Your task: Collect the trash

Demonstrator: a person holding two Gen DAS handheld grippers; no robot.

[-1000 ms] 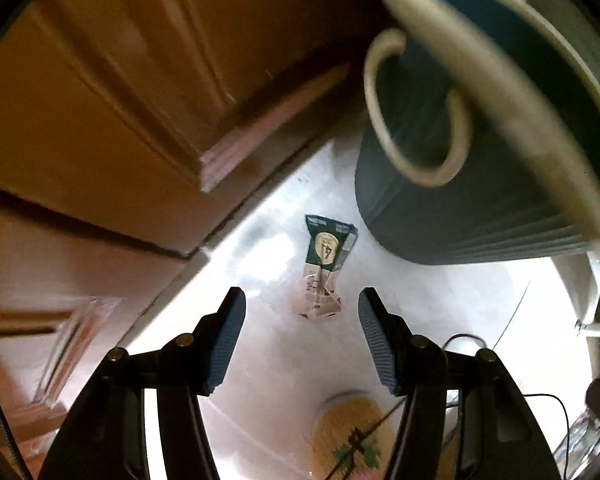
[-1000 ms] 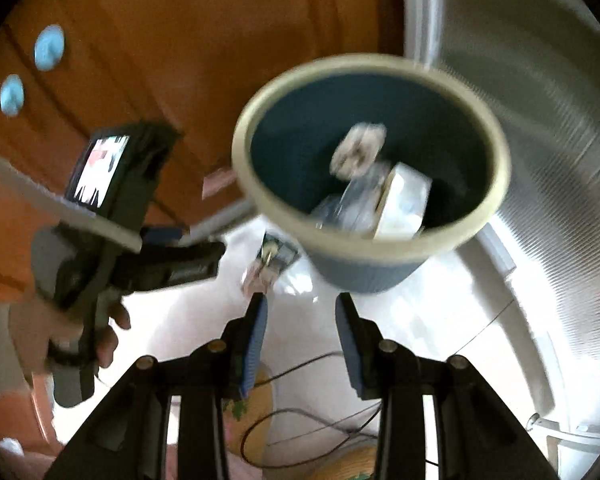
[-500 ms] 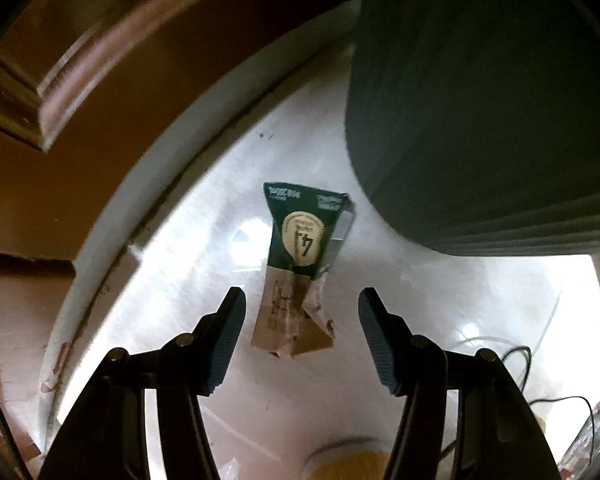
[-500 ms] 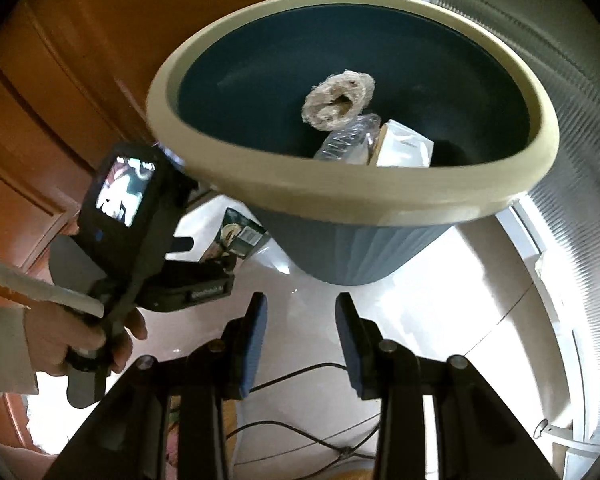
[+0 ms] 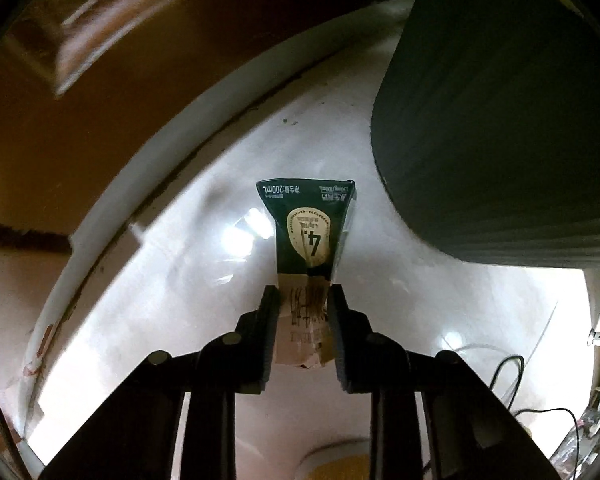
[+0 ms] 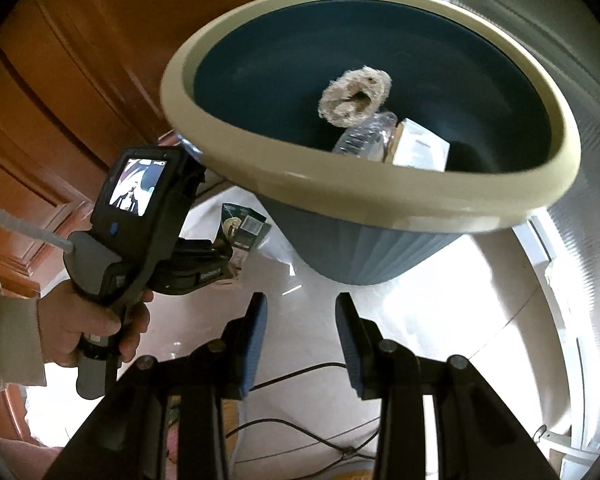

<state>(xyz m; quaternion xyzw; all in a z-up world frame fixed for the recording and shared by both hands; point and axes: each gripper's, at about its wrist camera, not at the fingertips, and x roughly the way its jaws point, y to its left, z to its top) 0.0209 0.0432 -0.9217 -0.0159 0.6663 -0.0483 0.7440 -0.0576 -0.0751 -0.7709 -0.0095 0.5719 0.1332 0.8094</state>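
- Glossy white floor [image 5: 440,300] runs under both cameras, with a brown wooden door [image 5: 79,128] at its far left edge and black cables [image 6: 300,436] trailing across it close to the viewer.
- Nearest in the left wrist view, the left gripper [image 5: 304,300] points straight down at the floor; its jaws have just been closing and now press on both sides of the brown lower end of a flattened carton [image 5: 306,240].
- Lying flat on the floor, the carton has a dark green far end with a cream oval badge and white print along its far edge.
- Just beyond and to the right of the carton stands a ribbed dark bin [image 5: 500,120], near it but apart from it.
- Nearest in the right wrist view, the right gripper [image 6: 300,308] hangs partly open over bare floor with nothing between its pads.
- To its left, a hand [image 6: 87,328] in a pale sleeve [image 6: 7,332] holds the grip of the left gripper [image 6: 223,260], whose small screen is lit; its fingertips are down at the carton [image 6: 241,228] by the foot of the bin.
- Farther off, the bin [image 6: 360,252] shows a cream rim and a blue inside.
- Inside the bin lie a frayed tan ring [image 6: 354,96], a clear plastic bottle [image 6: 364,136] and a white box [image 6: 420,148], all bunched together towards its right side.
- Behind the bin on the right is a frosted ribbed panel [image 6: 580,80].
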